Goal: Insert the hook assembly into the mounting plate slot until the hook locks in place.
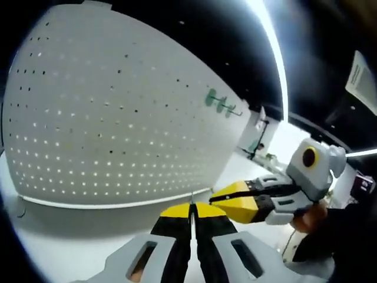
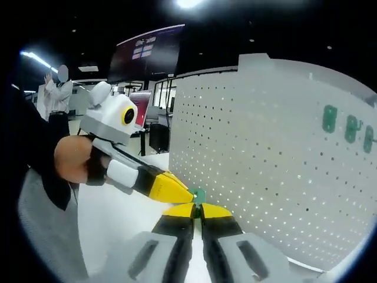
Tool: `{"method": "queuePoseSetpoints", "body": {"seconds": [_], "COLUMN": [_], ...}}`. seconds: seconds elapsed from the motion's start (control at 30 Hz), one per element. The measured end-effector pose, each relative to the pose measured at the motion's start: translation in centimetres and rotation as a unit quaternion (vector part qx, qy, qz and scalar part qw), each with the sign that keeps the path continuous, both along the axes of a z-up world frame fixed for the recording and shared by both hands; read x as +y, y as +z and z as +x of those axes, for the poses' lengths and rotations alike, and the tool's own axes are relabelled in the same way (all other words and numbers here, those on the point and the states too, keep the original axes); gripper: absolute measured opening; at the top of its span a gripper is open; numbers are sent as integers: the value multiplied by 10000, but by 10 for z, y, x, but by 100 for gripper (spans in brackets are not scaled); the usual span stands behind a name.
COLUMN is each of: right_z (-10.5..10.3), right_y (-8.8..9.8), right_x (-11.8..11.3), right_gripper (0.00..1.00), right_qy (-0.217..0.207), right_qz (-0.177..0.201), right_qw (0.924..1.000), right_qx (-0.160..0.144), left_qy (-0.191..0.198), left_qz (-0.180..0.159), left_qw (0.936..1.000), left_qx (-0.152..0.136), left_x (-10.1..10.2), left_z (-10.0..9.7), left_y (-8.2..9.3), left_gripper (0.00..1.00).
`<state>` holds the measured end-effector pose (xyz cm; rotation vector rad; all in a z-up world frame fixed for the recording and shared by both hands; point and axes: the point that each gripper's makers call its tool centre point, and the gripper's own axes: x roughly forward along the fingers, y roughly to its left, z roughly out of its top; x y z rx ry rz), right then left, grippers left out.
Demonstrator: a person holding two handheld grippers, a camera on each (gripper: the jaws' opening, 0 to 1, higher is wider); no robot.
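Green hook [image 2: 199,194] pinched between both grippers' closed fingers, axis unclear, 3 hooks [image 2: 349,127] on pegboard [image 2: 265,153]

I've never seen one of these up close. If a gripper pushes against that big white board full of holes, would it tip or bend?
The pegboard would probably resist: it stands upright on the table and looks like a flat, rigid sheet. It may be light for its size, being thin and perforated, so a hard push might slide or rock it. Its supports aren't visible, so tipping can't be ruled out.

Hooks [image 1: 222,104] on upright pegboard [image 1: 106,118]
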<state>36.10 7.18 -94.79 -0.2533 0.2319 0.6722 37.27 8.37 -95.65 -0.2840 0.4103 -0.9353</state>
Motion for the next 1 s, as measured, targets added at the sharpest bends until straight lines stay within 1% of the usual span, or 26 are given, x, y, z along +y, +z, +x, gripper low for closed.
{"method": "queuePoseSetpoints", "body": {"seconds": [0.13,0.17,0.2,0.27,0.37,0.73,1.0], "right_z": [1,2,2,2,2,1,1], "right_y": [-4,-7,-9,-9,-9,-5,-3], "right_x": [2,1,0,-1,-2,-4,-4], "right_gripper": [1,1,1,1,1,1,1], "right_qy": [19,-9,-36,-41,-63,-108,-151], "right_qz": [-149,-223,-294,-309,-221,-172,43], "right_qw": [9999,9997,9995,9995,9997,9998,9998], "right_qx": [22,52,61,37,65,6,77], "left_qy": [-113,-132,-123,-161,-167,-110,-85], "left_qz": [50,58,146,121,122,106,108], "left_qw": [9999,9998,9996,9996,9996,9997,9997], "left_qx": [-59,-101,-186,-191,-191,-192,-191], "left_x": [-6,-7,-7,-9,-9,-8,-7], "left_z": [-5,-6,-5,-7,-6,-3,-2], "left_y": [2,4,4,6,6,7,7], "left_gripper": [1,1,1,1,1,1,1]}}
